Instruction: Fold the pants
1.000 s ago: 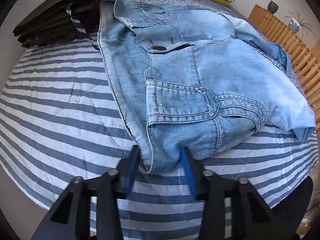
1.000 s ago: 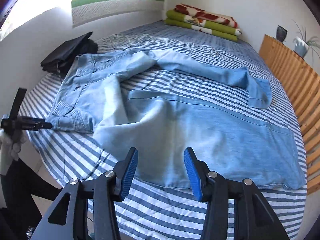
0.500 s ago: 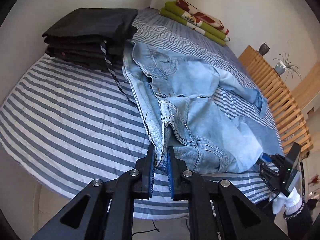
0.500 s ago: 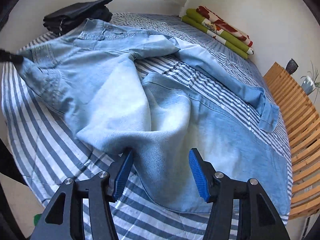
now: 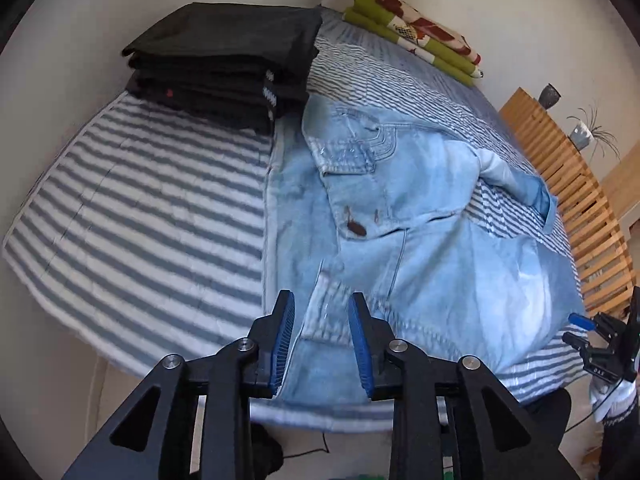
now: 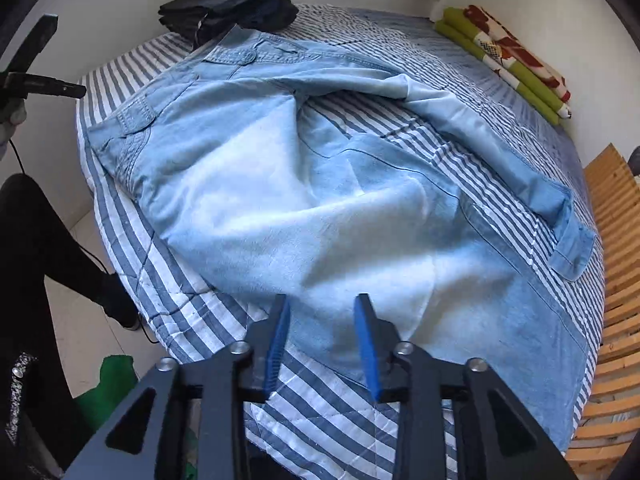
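Light blue jeans (image 5: 420,248) lie spread on the striped bed cover (image 5: 140,208), waistband toward the near edge, one leg angled off to the far right. My left gripper (image 5: 321,320) is open, and the blurred waistband corner lies loose between its blue pads. The right wrist view shows the jeans (image 6: 280,200) rumpled, with a pale fold in the middle. My right gripper (image 6: 322,332) is open at the near edge of that fold, with denim between its fingers and not pinched. Each gripper also shows at the edge of the other's view: the right gripper (image 5: 600,344) and the left gripper (image 6: 40,84).
A stack of folded black clothes (image 5: 224,60) sits at the far left corner of the bed, touching the jeans' far end. A green and red folded blanket (image 5: 416,36) lies against the back wall. A wooden slatted frame (image 5: 580,208) runs along the right side. A person's dark leg (image 6: 40,248) stands left of the bed.
My left gripper has let go of the waistband and opened, and the jeans lie flatter. My right gripper has moved over the fold and its fingers have come closer together.
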Demonstrator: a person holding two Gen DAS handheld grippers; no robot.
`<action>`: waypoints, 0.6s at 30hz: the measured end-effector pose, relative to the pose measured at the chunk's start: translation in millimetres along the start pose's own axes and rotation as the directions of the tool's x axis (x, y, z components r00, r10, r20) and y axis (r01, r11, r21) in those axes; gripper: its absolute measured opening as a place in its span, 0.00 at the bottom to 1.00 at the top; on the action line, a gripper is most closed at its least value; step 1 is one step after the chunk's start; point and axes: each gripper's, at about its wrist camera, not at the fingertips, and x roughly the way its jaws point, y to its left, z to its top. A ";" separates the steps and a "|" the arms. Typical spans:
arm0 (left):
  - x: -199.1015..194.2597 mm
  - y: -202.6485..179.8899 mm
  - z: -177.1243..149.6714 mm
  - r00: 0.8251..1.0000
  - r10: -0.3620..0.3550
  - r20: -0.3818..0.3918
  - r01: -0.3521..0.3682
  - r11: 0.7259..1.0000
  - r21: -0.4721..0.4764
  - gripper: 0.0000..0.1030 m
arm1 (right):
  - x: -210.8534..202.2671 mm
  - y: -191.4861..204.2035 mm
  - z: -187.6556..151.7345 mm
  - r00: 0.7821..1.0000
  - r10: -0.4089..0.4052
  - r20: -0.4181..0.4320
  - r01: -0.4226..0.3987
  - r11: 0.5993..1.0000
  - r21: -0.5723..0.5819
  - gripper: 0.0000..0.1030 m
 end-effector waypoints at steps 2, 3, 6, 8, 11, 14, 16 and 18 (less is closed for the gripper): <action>29.9 -7.8 27.7 1.000 -0.010 -0.016 0.010 1.000 -0.007 0.38 | -1.0 -5.4 4.0 0.999 0.029 0.026 -0.031 0.997 0.072 0.37; 43.8 -10.6 40.1 1.000 -0.007 -0.021 0.006 1.000 -0.010 0.40 | -0.7 -5.9 5.1 0.998 0.038 0.040 -0.042 0.994 0.104 0.37; 80.7 -14.3 75.5 0.999 0.031 -0.014 -0.031 0.999 -0.018 0.43 | 7.5 -1.7 10.4 0.997 0.059 0.052 -0.067 0.984 0.167 0.37; 98.7 -11.6 98.4 0.999 0.038 -0.002 -0.038 0.998 -0.046 0.46 | 12.8 3.9 10.7 0.997 0.060 0.054 -0.069 0.981 0.181 0.37; 122.5 -4.8 130.3 0.997 0.077 0.017 -0.075 0.994 -0.081 0.55 | 19.3 8.7 8.0 0.997 0.065 0.052 -0.074 0.978 0.197 0.37; 148.3 3.5 153.0 0.993 0.122 0.002 -0.121 0.988 -0.097 0.55 | 25.6 9.3 6.5 0.996 0.071 0.047 -0.079 0.975 0.207 0.37; 164.7 8.4 160.3 0.994 0.107 -0.027 -0.109 0.988 -0.107 0.52 | 30.7 6.9 7.5 0.996 0.071 0.045 -0.079 0.972 0.223 0.37; 175.6 8.9 162.6 0.992 0.118 -0.048 -0.123 0.988 -0.098 0.09 | 36.3 2.2 9.2 0.996 0.081 0.041 -0.089 0.965 0.247 0.37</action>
